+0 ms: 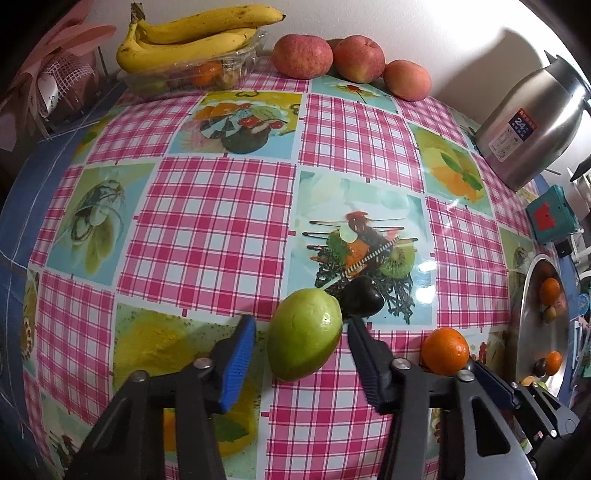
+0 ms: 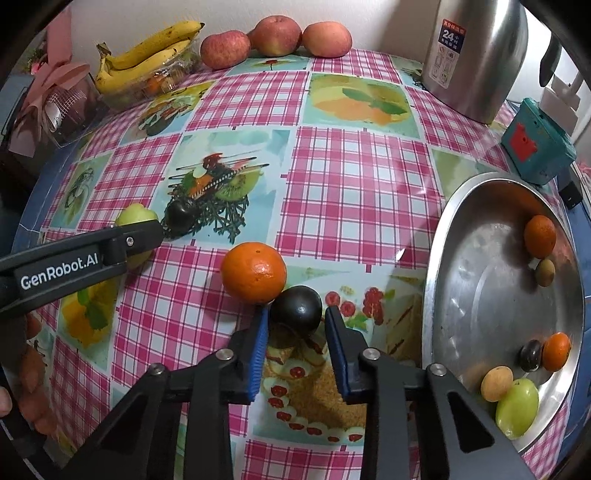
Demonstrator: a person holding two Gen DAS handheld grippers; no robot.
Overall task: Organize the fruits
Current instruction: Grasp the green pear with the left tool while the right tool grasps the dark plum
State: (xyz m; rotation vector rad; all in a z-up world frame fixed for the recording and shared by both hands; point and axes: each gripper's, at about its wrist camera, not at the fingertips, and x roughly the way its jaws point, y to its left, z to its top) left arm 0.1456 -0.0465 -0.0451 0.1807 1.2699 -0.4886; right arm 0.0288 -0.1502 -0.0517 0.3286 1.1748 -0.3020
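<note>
A green fruit (image 1: 304, 334) lies on the checked tablecloth between the fingers of my left gripper (image 1: 302, 321). The left pad (image 1: 240, 354) stands a little off the fruit, so this gripper is open. A dark plum (image 1: 360, 297) rests just beyond the green fruit, and an orange (image 1: 445, 350) lies to the right. In the right wrist view my right gripper (image 2: 297, 310) is shut on a second dark plum (image 2: 295, 312), its blue pads against both sides. The orange (image 2: 254, 272) touches that plum from behind. A steel bowl (image 2: 480, 258) at the right holds several small fruits.
Bananas (image 1: 192, 33) lie on a clear plastic box at the back left, with three apples (image 1: 358, 57) beside them along the wall. A steel thermos (image 2: 472, 55) and a teal box (image 2: 535, 144) stand at the back right. A person's hand (image 2: 33, 369) shows at the left edge.
</note>
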